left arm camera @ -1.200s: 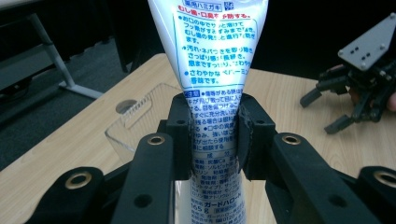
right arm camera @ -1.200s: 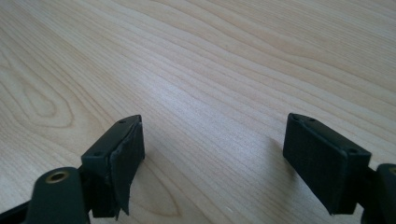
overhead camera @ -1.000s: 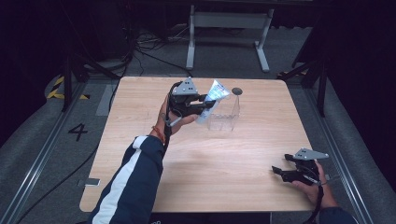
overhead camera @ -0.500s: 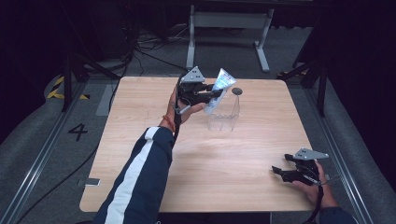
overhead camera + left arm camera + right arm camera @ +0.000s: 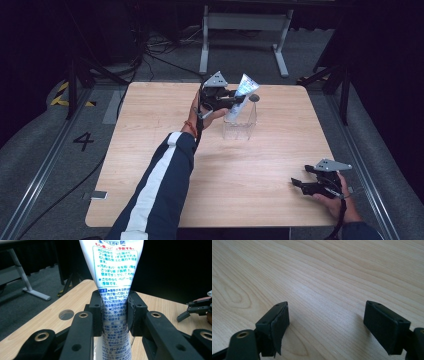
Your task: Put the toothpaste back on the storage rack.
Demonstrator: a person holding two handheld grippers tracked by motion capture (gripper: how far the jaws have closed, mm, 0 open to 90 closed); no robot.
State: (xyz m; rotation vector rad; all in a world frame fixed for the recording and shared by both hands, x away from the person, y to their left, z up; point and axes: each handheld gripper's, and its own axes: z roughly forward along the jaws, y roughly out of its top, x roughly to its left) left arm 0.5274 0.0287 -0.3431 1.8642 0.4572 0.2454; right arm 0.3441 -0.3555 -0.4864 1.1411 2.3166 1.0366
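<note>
A white toothpaste tube [image 5: 113, 270] with blue print stands upright, pinched at its middle by the pads of my left gripper [image 5: 115, 315]. From above, the left gripper [image 5: 235, 100] holds the tube [image 5: 244, 86] over a clear plastic cup [image 5: 240, 125] at the far middle of the wooden table [image 5: 150, 150]; the tube's lower end is inside the cup. My right gripper [image 5: 301, 183] rests near the table's front right corner, jaws wide apart. In the right gripper view its fingertips [image 5: 325, 325] hover over bare wood with nothing between them.
A round cable hole [image 5: 254, 98] lies in the table just behind the cup, also seen as a hole [image 5: 66, 314] past the left jaws. A metal stand [image 5: 245, 22] sits on the floor beyond the far edge. Cables cross the floor at far left.
The left hand has carried the tube to the right and a little down, from beside the cup to over it. The right gripper has stayed still.
</note>
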